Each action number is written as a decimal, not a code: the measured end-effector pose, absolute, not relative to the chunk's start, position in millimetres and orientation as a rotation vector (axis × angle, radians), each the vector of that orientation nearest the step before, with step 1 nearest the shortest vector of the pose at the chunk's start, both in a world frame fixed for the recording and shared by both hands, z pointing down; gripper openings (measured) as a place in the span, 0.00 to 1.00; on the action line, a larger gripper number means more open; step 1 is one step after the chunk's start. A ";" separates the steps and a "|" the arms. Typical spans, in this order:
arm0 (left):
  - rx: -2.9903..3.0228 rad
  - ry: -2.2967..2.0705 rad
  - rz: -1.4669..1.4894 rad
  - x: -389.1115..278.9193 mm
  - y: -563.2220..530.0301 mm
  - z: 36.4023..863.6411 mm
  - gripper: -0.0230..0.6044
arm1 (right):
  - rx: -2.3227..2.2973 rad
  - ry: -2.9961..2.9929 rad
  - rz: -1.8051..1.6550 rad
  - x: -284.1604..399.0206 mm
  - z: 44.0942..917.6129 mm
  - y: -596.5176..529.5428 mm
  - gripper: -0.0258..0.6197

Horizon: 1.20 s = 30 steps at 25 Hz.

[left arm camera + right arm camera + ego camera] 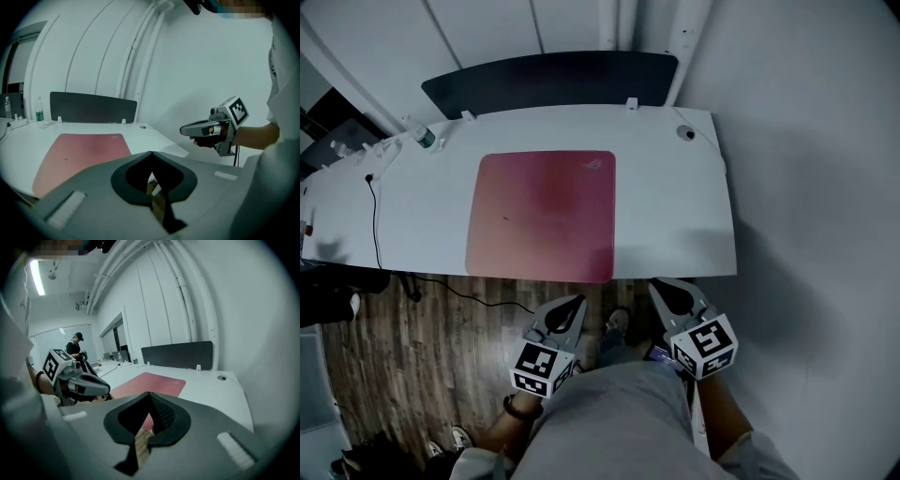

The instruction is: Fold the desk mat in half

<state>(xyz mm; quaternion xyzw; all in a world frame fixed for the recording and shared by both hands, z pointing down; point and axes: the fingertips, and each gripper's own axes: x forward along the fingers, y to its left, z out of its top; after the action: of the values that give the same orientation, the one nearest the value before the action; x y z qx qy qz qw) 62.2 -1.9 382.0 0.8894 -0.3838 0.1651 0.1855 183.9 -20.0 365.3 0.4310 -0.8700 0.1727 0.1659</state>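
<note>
Desk mat (pixel 542 216) lies fully flat on the desk (pixel 675 206), fold not started; your left gripper (pixel 575 302) and right gripper (pixel 662 287) hang short of the desk's near edge, jaws pressed together, empty.

Dim, bluish fisheye pictures, dark blurred corners, a ceiling lamp (pixel 36 276) glaring

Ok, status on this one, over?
Left gripper and right gripper shut, empty, short of the desk. Desk mat flat, unfolded. Nothing on it; bottle and cable off to the left.
</note>
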 end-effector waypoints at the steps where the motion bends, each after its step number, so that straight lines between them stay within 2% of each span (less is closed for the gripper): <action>1: 2.504 -1.080 0.481 65.2 -5.2 386.9 0.07 | 1.223 -2.477 0.496 186.8 368.4 -23.6 0.05; 5: 2.475 -1.077 0.570 69.3 -6.3 415.6 0.07 | 1.205 -2.471 0.530 195.0 384.2 -26.8 0.05; 7: 2.474 -1.071 0.601 75.9 -9.6 427.6 0.11 | 1.194 -2.475 0.551 201.3 390.2 -29.0 0.05; 15: 2.484 -1.001 0.773 88.3 -18.5 475.4 0.16 | 1.201 -2.478 0.645 211.8 411.5 -25.6 0.05; 30: 2.545 -0.894 1.156 98.0 -30.5 564.5 0.36 | 1.203 -2.390 0.745 207.7 473.5 0.9 0.05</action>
<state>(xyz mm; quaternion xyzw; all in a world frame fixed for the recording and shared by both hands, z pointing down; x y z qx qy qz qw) 98.0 -30.5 564.5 0.8625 -0.3030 0.3918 0.1033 207.7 0.9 473.5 0.4261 -0.8462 0.2639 0.1811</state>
